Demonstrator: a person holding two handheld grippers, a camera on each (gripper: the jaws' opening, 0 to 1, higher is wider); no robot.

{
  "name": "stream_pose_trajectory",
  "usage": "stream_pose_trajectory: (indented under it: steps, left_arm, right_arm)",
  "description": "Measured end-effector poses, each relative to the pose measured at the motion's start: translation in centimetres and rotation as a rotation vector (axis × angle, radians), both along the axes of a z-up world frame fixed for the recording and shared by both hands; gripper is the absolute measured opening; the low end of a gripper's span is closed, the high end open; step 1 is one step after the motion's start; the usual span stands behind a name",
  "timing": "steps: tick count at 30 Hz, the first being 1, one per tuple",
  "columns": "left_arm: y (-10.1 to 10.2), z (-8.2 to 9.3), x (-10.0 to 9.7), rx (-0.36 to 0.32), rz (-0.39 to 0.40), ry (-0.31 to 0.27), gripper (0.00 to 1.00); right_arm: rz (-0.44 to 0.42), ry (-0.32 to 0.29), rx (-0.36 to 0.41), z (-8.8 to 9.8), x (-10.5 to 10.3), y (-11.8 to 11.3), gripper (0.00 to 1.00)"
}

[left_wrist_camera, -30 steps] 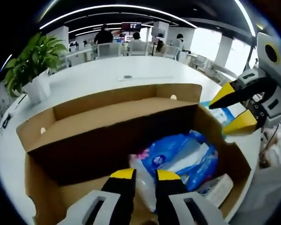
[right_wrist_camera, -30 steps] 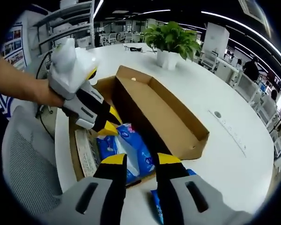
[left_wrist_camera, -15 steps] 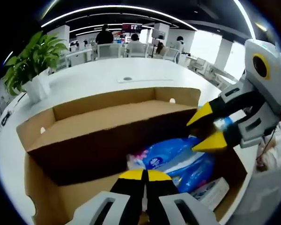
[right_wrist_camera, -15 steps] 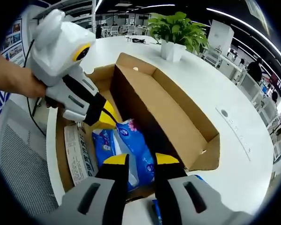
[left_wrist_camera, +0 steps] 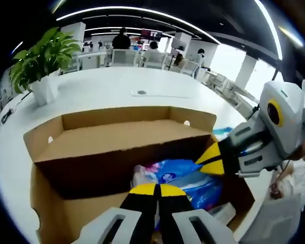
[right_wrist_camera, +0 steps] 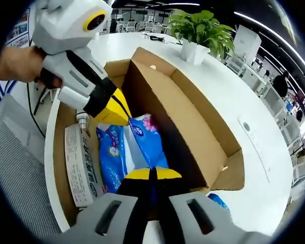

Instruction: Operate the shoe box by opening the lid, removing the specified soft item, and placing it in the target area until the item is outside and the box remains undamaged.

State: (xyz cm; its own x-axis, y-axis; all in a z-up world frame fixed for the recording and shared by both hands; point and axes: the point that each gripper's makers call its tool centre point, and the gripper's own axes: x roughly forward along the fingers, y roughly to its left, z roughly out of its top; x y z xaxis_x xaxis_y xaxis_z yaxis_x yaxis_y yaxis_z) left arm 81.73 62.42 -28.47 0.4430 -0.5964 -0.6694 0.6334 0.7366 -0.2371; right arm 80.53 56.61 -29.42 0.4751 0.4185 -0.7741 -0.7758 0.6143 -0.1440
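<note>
The brown cardboard shoe box (left_wrist_camera: pixel 112 132) (right_wrist_camera: pixel 193 117) lies on the white table with its lid standing up. Inside it lies a soft blue and white packet (left_wrist_camera: pixel 185 175) (right_wrist_camera: pixel 122 147). My left gripper (left_wrist_camera: pixel 153 190) is shut on one end of the packet; in the right gripper view it (right_wrist_camera: pixel 119 118) comes in from the left, held by a hand. My right gripper (right_wrist_camera: pixel 152 174) is shut on the packet's other end, with blue wrapper pinched between its jaws. In the left gripper view it (left_wrist_camera: pixel 202 163) reaches into the box from the right.
A flat white pack with print (right_wrist_camera: pixel 80 165) lies in the box beside the blue packet. Another blue packet (right_wrist_camera: pixel 219 201) (left_wrist_camera: pixel 221 132) lies on the table outside the box. A potted plant (left_wrist_camera: pixel 43 58) (right_wrist_camera: pixel 202 31) stands further back. A mesh chair (right_wrist_camera: pixel 15 173) is by the table's edge.
Both grippers have gone from open to shut on the blue packet. The right gripper has dropped into the box, closer to the left one.
</note>
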Motion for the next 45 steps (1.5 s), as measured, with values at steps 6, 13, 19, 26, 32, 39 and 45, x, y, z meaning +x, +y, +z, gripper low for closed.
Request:
stream_pose_trajectory:
  steps: [6, 13, 19, 26, 32, 39, 45]
  left_arm:
    - [0.3, 1.2, -0.4, -0.007, -0.001, -0.013, 0.00]
    - [0.9, 2.7, 0.0, -0.014, 0.003, -0.041, 0.00]
    - [1.2, 4.6, 0.0, -0.016, 0.002, -0.068, 0.00]
    - [1.5, 6.3, -0.1, -0.027, -0.007, -0.079, 0.00]
    - [1.4, 7.8, -0.5, -0.036, -0.014, -0.095, 0.00]
    - [0.8, 10.1, -0.9, -0.049, -0.025, -0.124, 0.00]
    - [-0.4, 12.1, -1.1, -0.058, -0.050, -0.150, 0.00]
  right_arm:
    - [-0.004, -0.022, 0.023, 1.3, 0.2, 0.3, 0.00]
    - [0.004, -0.043, 0.041, 2.9, 0.3, 0.9, 0.00]
    - [0.014, -0.064, 0.047, 4.7, 0.4, 1.2, 0.00]
    - [0.025, -0.080, 0.056, 6.7, 0.4, 1.4, 0.00]
    - [0.043, -0.096, 0.054, 8.2, 0.3, 1.3, 0.00]
    - [0.053, -0.112, 0.050, 10.3, 0.0, 0.6, 0.00]
    - [0.052, -0.130, 0.049, 12.5, 0.1, -0.7, 0.00]
